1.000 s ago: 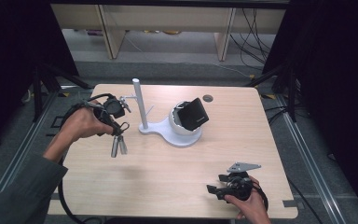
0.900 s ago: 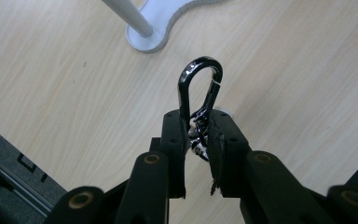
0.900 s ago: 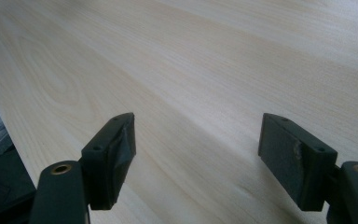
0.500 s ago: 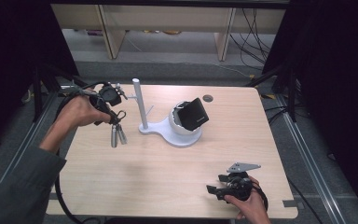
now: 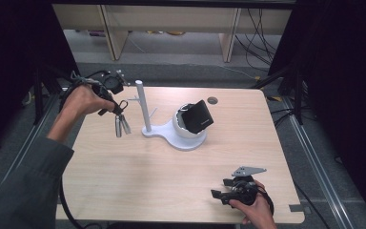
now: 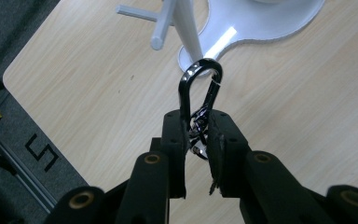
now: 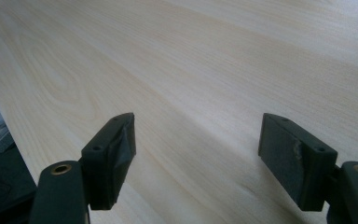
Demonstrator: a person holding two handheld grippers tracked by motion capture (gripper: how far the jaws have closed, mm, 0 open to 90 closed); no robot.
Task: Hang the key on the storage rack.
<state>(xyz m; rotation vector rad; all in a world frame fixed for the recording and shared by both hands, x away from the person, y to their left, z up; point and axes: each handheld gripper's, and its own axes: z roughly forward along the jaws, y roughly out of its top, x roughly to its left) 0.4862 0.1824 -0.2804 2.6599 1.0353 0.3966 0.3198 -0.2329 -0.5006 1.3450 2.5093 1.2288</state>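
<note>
My left gripper hangs above the table's left side, just left of a white post with short side pegs. It is shut on a black carabiner with a key ring. Metal keys dangle beneath it, off the table. In the left gripper view the carabiner's loop points toward the post and one peg. The post rises from a white base whose round cup holds a tilted black box. My right gripper rests open near the front right edge, nothing between its jaws.
The wooden table has a small round hole at the back. Black frames and cables flank both sides. Shelving stands behind the table's far edge.
My left gripper has risen and drawn back toward the far left with the carabiner and keys, which now hang higher beside the post. The right gripper has stayed put.
</note>
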